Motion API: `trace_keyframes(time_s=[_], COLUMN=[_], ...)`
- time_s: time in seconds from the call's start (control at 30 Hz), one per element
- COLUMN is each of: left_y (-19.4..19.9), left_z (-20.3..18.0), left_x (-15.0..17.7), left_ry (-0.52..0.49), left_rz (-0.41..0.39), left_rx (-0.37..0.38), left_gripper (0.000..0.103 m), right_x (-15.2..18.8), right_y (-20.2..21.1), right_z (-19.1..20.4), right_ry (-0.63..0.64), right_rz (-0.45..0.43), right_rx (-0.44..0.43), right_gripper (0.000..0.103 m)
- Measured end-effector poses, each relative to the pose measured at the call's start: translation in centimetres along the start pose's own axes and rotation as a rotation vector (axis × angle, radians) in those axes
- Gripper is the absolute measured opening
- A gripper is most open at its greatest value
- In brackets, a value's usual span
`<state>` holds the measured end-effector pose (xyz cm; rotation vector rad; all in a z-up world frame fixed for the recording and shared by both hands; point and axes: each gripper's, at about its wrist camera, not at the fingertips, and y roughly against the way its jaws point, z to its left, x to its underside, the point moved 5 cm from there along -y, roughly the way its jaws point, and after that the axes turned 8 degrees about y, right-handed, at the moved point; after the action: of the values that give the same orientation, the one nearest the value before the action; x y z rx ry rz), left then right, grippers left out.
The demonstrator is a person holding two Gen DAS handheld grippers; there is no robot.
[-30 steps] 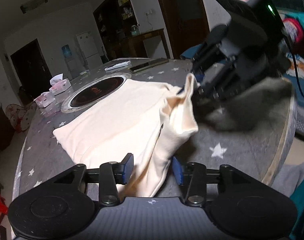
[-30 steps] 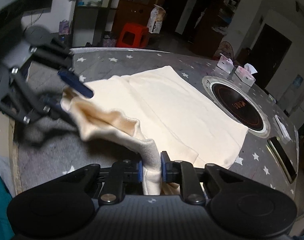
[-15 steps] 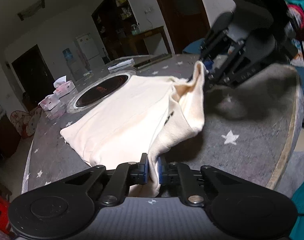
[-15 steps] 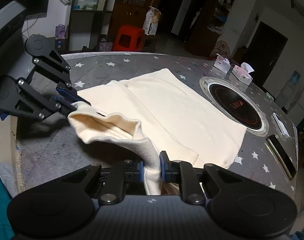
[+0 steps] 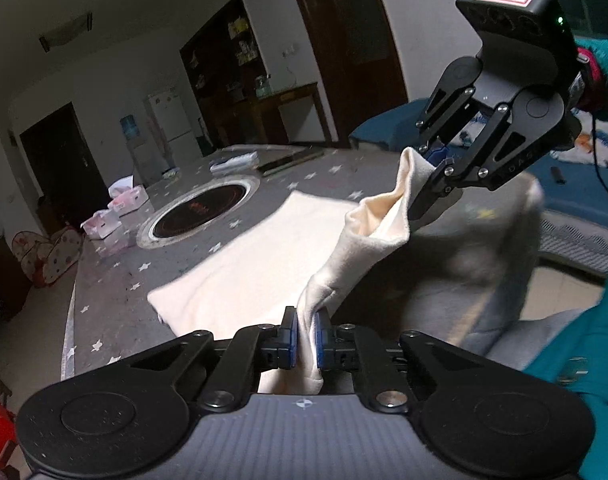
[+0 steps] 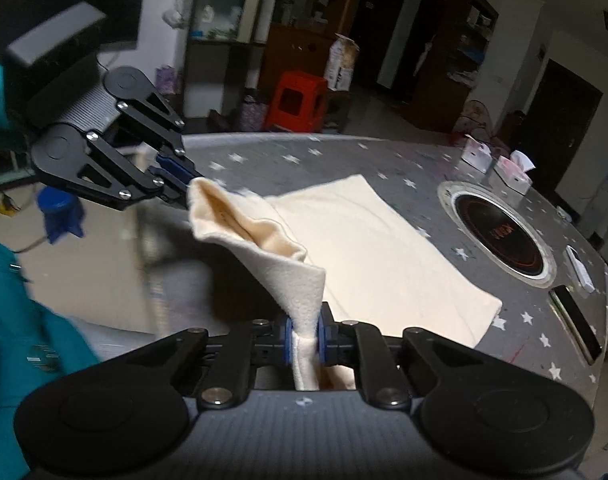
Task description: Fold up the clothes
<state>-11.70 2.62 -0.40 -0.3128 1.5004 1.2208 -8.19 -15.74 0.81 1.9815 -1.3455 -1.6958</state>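
A cream garment [image 5: 256, 256] lies flat on the grey star-patterned table [image 5: 116, 304], with its near edge lifted off the cloth. My left gripper [image 5: 305, 320] is shut on one corner of that edge. In the same view my right gripper [image 5: 433, 168] pinches the other corner, higher and to the right. In the right wrist view, my right gripper [image 6: 305, 324] has the garment [image 6: 375, 256] between its closing jaws, and the pads press on the fabric. The left gripper [image 6: 180, 184] holds the far corner there. The raised edge sags between the two.
A round black hob [image 5: 202, 212] is set into the table beyond the garment. Tissue boxes [image 5: 116, 208] stand at the far left, and a phone [image 6: 575, 320] and a white remote lie near the right rim. A red stool [image 6: 298, 100] stands on the floor. A teal sleeve [image 5: 575, 344] is close.
The left gripper, open around the garment's corner a second ago, has shut on it. Both grippers have since risen and lifted the near edge clear of the table.
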Motion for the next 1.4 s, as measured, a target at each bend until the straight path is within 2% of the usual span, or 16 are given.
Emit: trace_keyframes(time_s=[0.2, 0.47, 0.77, 1.03, 1.1, 1.17, 1.27, 1.37, 1.4], left_y=[2.4, -0.7, -8.2, -16.4, -17.8, -18.8, -19.8, -20.0, -19.8], left_z=[-0.6, 2.3, 6.8, 10.1, 10.6, 11.2, 11.9, 12.4, 12.5], left_x=[-1.4, -4.0, -6.7, -5.6, -4.9, -4.2, -3.4, -3.0, -3.0], left_ry=[-0.014, -0.012, -0.015, 0.060, 0.083, 0.113, 0.157, 0.196, 0.205], left_rz=[-0.041, -0.055, 0.012, 0.123, 0.152, 0.170, 0.188, 0.192, 0.187], left_rx=[0.004, -0.016, -0.018, -0.042, -0.054, -0.074, -0.100, -0.118, -0.124], left_gripper=[0.009, 0.009, 0.009, 0.009, 0.013, 0.013, 0.020, 0.024, 0.027], right_x=[-1.3, -2.5, -3.1, -0.7, 0.2, 1.2, 2.6, 3.4, 3.6], right_y=[3.7, 3.0, -1.7, -9.5, -11.2, -12.4, -13.4, -13.8, -13.7], right_z=[1.7, -1.9, -9.0, -13.8, -14.2, -14.5, -15.3, -16.0, -16.4], right_ry=[-0.015, -0.078, -0.143, -0.257, -0.294, -0.329, -0.420, -0.485, -0.506], right_rz=[-0.026, -0.042, 0.000, 0.081, 0.097, 0.108, 0.099, 0.080, 0.074], right_rx=[-0.025, 0.003, 0.033, 0.036, 0.034, 0.044, 0.064, 0.103, 0.120], right_gripper=[0.009, 0.009, 0.009, 0.009, 0.011, 0.011, 0.015, 0.026, 0.026])
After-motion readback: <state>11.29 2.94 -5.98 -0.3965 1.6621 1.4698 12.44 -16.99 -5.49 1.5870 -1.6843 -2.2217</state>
